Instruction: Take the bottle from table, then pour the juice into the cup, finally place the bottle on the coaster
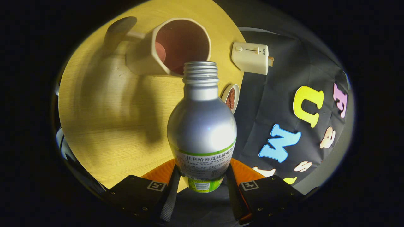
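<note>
A silver metal bottle [202,126] with a green-and-white label and an uncapped threaded neck sits between the fingers of my gripper [202,176], which is shut on its lower body. The bottle is tilted so its mouth points at the rim of a cream mug [170,47] with a reddish inside, just beyond the neck on the yellow wooden table [107,119]. I cannot see any liquid flowing. A small round coaster or dish [231,98] with something brown on it peeks out behind the bottle's shoulder, near the table's edge.
A cream toaster-like appliance [251,57] stands at the table's edge beyond the coaster. The booth's black cloth wall [284,94] hangs past the table edge. The mug's handle casts a long shadow over the tabletop.
</note>
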Available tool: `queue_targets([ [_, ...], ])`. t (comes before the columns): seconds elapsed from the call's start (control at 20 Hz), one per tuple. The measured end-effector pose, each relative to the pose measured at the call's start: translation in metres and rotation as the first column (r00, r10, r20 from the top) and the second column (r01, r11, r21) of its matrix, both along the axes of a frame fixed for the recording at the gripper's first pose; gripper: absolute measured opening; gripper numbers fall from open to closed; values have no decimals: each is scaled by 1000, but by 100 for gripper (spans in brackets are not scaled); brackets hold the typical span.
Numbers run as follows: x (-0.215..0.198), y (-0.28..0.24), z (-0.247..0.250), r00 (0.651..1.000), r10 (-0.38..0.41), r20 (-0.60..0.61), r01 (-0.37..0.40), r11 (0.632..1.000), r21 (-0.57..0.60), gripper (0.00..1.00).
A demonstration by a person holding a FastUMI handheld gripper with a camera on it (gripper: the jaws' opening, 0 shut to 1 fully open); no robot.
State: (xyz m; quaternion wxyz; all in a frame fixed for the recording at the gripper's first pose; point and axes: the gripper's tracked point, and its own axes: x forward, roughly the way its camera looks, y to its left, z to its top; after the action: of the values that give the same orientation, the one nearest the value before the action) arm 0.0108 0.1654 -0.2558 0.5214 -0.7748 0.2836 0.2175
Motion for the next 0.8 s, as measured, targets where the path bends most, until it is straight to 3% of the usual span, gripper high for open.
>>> queue_targets([
  [0.8, 6, 4, 4, 999, 33, -21, -35, 995, -95, 71],
])
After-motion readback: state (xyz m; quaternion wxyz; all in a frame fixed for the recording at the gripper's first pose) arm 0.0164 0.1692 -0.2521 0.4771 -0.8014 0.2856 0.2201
